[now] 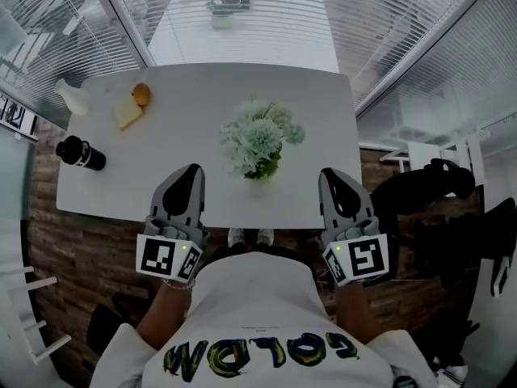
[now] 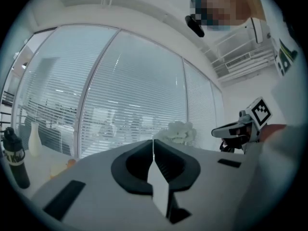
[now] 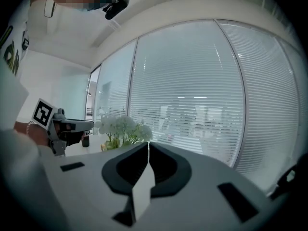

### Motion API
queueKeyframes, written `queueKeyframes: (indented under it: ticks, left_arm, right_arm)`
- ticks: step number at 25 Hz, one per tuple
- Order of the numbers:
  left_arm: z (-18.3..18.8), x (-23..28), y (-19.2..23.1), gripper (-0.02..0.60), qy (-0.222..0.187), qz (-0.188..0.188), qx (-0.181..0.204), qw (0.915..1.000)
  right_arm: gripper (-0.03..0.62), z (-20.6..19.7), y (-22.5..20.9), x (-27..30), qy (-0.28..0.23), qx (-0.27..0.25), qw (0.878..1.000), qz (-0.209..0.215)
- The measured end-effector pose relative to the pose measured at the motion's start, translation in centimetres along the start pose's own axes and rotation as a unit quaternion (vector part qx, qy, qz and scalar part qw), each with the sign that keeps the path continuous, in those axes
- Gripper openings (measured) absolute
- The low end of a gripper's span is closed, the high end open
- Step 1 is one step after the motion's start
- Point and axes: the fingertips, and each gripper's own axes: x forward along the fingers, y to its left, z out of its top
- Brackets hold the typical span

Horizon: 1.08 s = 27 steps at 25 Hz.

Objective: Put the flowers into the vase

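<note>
A: Fingers?
B: Both pairs are pressed together with nothing between them. I hold the left gripper (image 1: pixel 191 172) and right gripper (image 1: pixel 329 174) over the table's (image 1: pixel 323 103) near edge, one on each side of the flowers (image 1: pixel 258 140).
A: Flowers where?
B: Upright in a bunch, mid-table, toward the near side. A black bottle (image 1: pixel 80 153) lies at the left edge.

Flowers (image 1: pixel 257 140) stand on the table (image 1: pixel 323 103), frame centre.
The left gripper (image 1: pixel 192 171) sits lower left of them, the right gripper (image 1: pixel 329 175) lower right; a flask (image 1: pixel 80 153) lies far left.
</note>
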Motion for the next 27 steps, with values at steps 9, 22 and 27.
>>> queueKeyframes:
  ticks: [9,22,27]
  left_arm:
    - [-0.3,-0.3,-0.3,0.018,-0.008,-0.006,-0.008,0.9999]
    - [-0.3,-0.1,-0.5,0.017,-0.015,-0.011,-0.014,0.9997]
    - [-0.1,-0.1,-0.8,0.015,-0.018,-0.014,-0.014,0.9997]
  right_arm:
    - [0.011,-0.8,-0.5,-0.2,0.004,0.006,1.000,-0.006]
    - [0.011,-0.9,-0.6,0.2,0.005,0.010,1.000,-0.004]
    - [0.011,-0.6,-0.5,0.2,0.003,0.005,1.000,0.000]
